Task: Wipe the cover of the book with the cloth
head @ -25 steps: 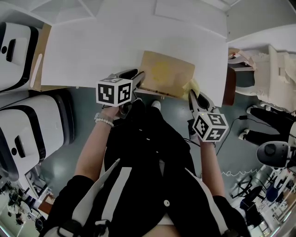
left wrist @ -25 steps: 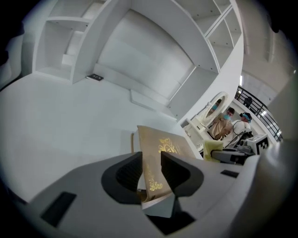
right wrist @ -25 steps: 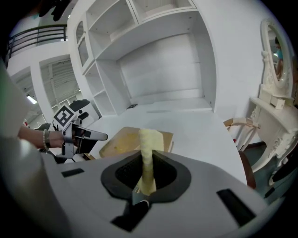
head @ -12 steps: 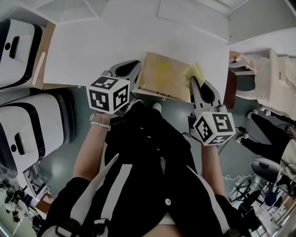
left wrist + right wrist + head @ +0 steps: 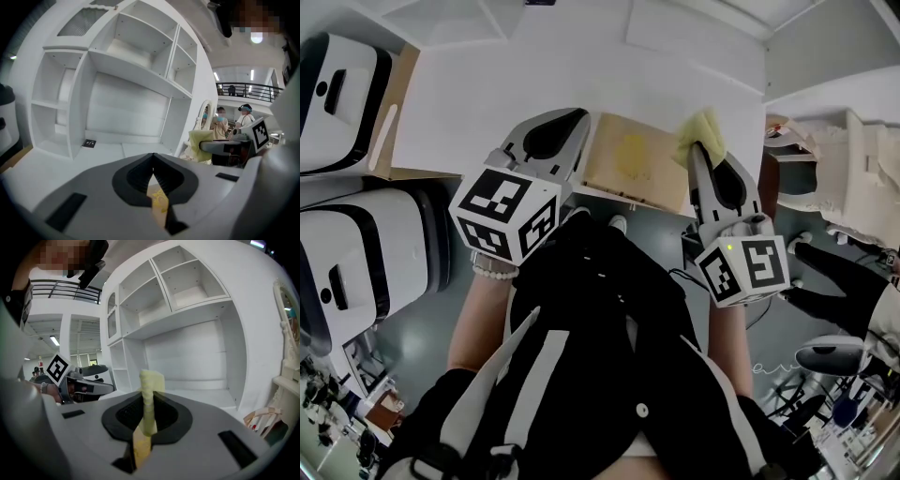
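A person's left claw [image 5: 580, 119], pressed together on nothing, hangs just beside the left edge of a tan book [image 5: 633, 161] at the near edge of the white counter [image 5: 487, 103]. The right claw [image 5: 695, 150] pinches a folded yellow cloth [image 5: 701, 129] by the book's far right corner. Neither claw appears to touch the cover. The book seems to jut over the counter's near edge with nothing bracing it, so a wiping stroke could push it off. The narrow pinch may also let the cloth slip.
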`<state>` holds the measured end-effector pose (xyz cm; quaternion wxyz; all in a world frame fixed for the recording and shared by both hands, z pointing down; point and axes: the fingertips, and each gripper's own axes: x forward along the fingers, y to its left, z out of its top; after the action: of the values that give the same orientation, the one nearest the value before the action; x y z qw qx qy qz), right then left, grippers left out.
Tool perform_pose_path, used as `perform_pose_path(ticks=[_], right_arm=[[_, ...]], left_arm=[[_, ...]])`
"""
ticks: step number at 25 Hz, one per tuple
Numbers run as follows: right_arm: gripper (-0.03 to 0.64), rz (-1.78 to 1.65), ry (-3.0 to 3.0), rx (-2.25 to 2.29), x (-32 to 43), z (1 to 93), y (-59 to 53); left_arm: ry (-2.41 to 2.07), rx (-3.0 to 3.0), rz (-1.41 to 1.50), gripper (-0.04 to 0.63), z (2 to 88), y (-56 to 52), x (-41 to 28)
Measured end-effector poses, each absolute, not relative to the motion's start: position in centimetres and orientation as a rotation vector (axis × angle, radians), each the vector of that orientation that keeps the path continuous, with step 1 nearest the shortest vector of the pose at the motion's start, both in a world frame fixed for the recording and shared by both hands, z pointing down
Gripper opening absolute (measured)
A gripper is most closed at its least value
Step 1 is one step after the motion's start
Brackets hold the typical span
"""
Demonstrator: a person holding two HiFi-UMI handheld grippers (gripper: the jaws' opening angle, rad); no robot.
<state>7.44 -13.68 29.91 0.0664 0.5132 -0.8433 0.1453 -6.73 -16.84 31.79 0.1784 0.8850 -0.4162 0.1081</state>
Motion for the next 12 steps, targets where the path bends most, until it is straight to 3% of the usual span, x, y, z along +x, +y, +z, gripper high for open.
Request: perform_pose_path(ticks=[12], right_arm=[[0.035,0.349,-2.646,1.487,5.3,26.6,-14.0]], left_arm=[[-1.194,2.643,0.229,0.002,26.0,-16.0,-6.2]])
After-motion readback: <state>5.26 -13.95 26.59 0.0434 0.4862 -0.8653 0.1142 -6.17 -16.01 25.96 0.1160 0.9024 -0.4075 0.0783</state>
